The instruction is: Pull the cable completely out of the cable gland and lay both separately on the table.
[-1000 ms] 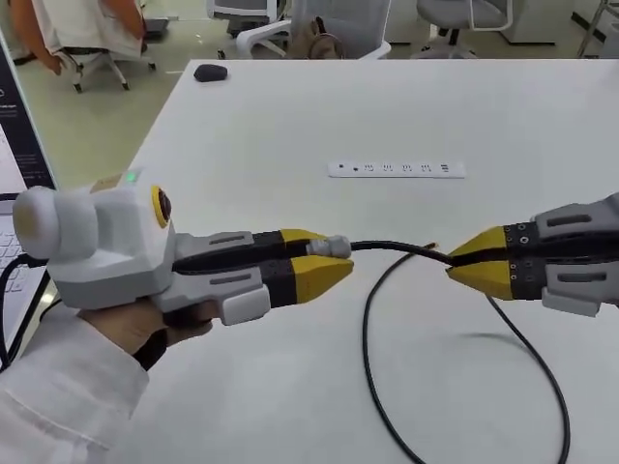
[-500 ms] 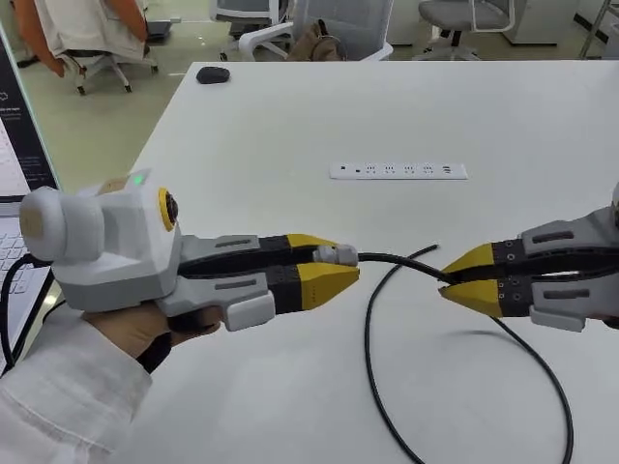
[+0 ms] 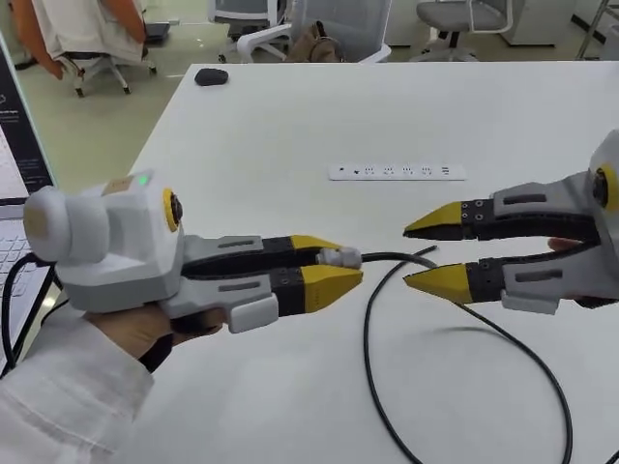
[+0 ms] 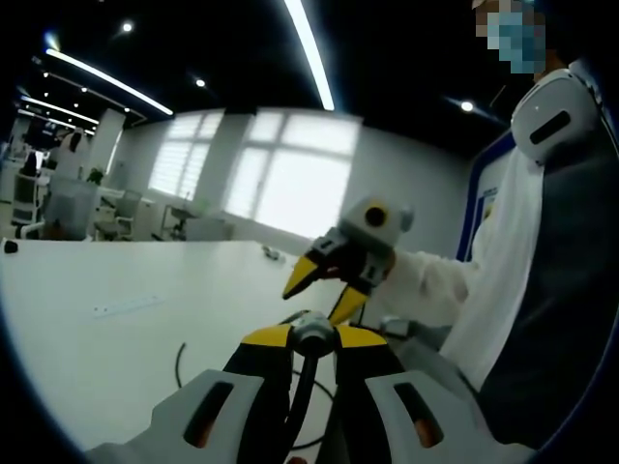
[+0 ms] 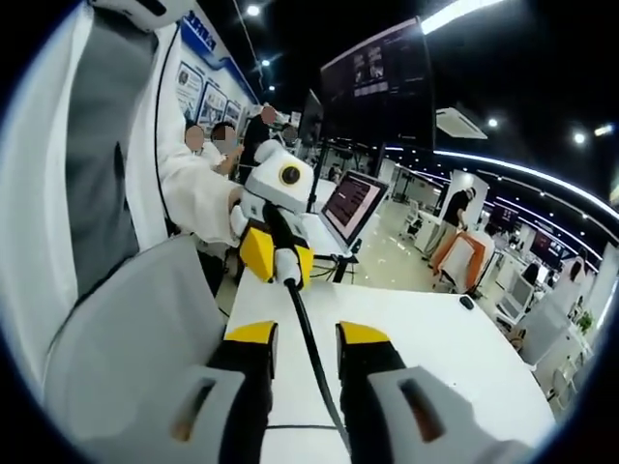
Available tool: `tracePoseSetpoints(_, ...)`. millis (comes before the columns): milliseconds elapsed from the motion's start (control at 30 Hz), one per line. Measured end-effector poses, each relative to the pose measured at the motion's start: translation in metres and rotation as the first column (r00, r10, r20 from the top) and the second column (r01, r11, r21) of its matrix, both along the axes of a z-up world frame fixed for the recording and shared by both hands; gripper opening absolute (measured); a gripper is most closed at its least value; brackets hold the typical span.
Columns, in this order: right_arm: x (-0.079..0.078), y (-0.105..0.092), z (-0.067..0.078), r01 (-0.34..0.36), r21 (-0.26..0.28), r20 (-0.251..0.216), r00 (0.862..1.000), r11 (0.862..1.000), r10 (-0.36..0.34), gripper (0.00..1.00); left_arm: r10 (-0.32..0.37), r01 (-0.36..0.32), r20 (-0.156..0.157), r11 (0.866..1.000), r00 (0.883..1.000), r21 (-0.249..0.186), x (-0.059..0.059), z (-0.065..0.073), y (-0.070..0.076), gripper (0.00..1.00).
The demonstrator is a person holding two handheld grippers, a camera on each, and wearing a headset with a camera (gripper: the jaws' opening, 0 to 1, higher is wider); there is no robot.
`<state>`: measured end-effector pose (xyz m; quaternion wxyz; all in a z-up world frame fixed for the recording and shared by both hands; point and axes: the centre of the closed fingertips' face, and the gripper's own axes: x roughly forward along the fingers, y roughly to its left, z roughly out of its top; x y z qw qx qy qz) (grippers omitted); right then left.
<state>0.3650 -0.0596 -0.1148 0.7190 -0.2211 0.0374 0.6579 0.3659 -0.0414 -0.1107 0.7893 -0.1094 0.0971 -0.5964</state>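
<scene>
Matt cable (image 3: pixel 367 333), smooth table (image 3: pixel 290 126).

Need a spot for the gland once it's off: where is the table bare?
Bare table stretches between the mouse and the power strip, and again beyond the strip to the far edge. A smaller patch lies nearer than the left gripper, left of the cable loop. Crowded: between the grippers, where the cable runs from the cable gland past the open right gripper.

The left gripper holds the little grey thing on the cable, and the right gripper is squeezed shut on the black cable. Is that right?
Not quite. The right gripper is open: the head view shows its jaws spread apart, with the black cable running between them. The left gripper does hold the grey cable gland.
</scene>
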Motion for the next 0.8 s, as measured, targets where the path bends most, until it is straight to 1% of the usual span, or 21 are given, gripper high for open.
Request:
tracePoseSetpoints(67, -0.003, 0.007, 0.002, -0.024, 0.007, -0.001, 1.000, 1.000, 0.024, 0.23, -0.001, 0.001, 0.001, 1.000, 1.000, -0.002, -0.001, 0.000, -0.001, 0.17)
tracePoseSetpoints(167, -0.005, 0.013, 0.002, -0.047, 0.004, 0.000, 0.999, 0.999, 0.047, 0.20, -0.002, 0.002, 0.001, 1.000, 1.000, -0.004, -0.001, 0.000, -0.002, 0.17)
tracePoseSetpoints(267, -0.007, 0.016, 0.000, -0.062, -0.003, 0.000, 0.998, 0.998, 0.062, 0.14, -0.003, 0.003, 0.002, 1.000, 1.000, -0.003, -0.002, 0.000, -0.002, 0.17)
tracePoseSetpoints(333, -0.009, 0.016, -0.003, -0.073, -0.011, -0.007, 0.997, 0.997, 0.073, 0.06, -0.004, 0.004, 0.002, 1.000, 1.000, -0.004, -0.002, 0.000, -0.002, 0.17)
tracePoseSetpoints(367, -0.009, 0.015, -0.005, -0.077, -0.022, -0.008, 0.997, 0.997, 0.076, 0.05, -0.011, 0.011, 0.001, 1.000, 1.000, 0.000, -0.004, -0.001, -0.002, 0.17)
tracePoseSetpoints(400, -0.010, 0.015, -0.005, -0.079, -0.023, -0.018, 0.997, 0.997, 0.079, 0.04, -0.012, 0.012, 0.005, 1.000, 1.000, 0.004, -0.005, -0.001, -0.003, 0.17)
tracePoseSetpoints(533, -0.011, 0.013, -0.006, -0.081, -0.025, -0.018, 0.997, 0.996, 0.080, 0.04, -0.010, 0.010, -0.004, 1.000, 1.000, -0.002, -0.004, -0.002, -0.002, 0.17)
tracePoseSetpoints(800, -0.010, 0.012, -0.006, -0.077, -0.020, -0.022, 0.997, 0.997, 0.076, 0.03, -0.009, 0.009, -0.006, 1.000, 1.000, -0.009, -0.003, -0.001, -0.003, 0.17)
